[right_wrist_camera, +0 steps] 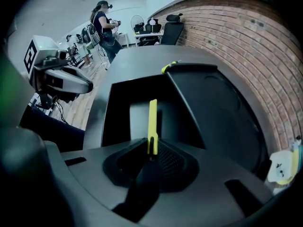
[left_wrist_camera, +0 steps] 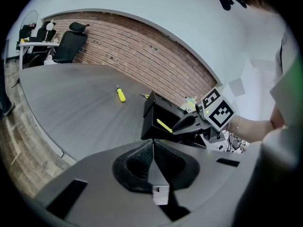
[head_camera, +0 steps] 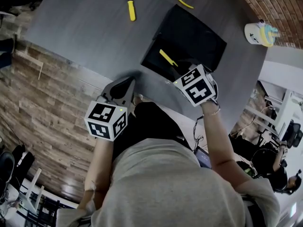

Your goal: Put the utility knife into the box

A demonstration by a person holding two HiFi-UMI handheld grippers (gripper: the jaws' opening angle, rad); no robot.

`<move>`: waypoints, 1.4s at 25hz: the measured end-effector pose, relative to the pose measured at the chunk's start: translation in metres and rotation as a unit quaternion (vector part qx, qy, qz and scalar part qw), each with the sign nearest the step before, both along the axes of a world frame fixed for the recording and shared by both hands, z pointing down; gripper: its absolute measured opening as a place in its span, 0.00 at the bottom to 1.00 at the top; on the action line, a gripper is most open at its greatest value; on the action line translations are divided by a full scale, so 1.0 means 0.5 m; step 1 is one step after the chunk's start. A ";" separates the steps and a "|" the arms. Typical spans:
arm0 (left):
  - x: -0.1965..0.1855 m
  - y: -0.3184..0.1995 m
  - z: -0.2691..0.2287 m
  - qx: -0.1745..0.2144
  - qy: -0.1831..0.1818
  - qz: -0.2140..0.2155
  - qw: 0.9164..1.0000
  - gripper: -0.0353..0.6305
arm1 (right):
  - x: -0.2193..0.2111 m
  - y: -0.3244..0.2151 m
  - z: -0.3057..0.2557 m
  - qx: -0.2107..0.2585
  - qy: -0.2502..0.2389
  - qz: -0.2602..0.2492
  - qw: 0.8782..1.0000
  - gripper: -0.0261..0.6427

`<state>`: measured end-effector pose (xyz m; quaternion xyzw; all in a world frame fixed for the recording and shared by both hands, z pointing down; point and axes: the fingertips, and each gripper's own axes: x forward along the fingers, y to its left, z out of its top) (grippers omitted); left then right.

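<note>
We pinch the yellow utility knife (right_wrist_camera: 152, 122) in the right gripper (head_camera: 176, 75) over the open box (head_camera: 194, 34) so it can drop inside, while the left gripper (head_camera: 125, 85), pressed together and empty, hangs nearer.

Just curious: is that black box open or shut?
Open: the box has its lid swung back, hollow inside showing behind the yellow knife in the right gripper.
</note>
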<state>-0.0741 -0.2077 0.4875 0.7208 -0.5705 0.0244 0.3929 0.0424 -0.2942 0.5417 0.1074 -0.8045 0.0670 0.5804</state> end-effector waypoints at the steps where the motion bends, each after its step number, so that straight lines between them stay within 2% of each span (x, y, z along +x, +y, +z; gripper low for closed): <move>1: -0.002 0.000 0.002 -0.001 -0.001 -0.001 1.000 0.09 | 0.001 0.000 0.003 0.001 0.003 -0.002 1.000 0.15; 8: -0.009 -0.001 0.012 -0.004 0.004 -0.008 1.000 0.09 | 0.015 -0.005 0.015 0.013 0.020 -0.011 1.000 0.15; 18: -0.031 0.003 0.006 0.002 0.001 -0.020 1.000 0.09 | 0.014 -0.007 0.016 0.017 0.016 0.016 1.000 0.16; 22: -0.052 0.013 0.005 0.000 -0.007 -0.021 1.000 0.09 | 0.014 -0.002 0.013 0.025 0.021 0.010 0.999 0.16; 29: -0.070 0.005 -0.020 0.015 -0.014 -0.018 1.000 0.09 | 0.006 -0.001 -0.036 0.024 -0.026 0.052 0.998 0.17; 35: -0.028 -0.019 -0.051 0.030 -0.018 0.018 0.999 0.09 | 0.007 -0.004 -0.083 0.009 -0.106 0.105 0.989 0.17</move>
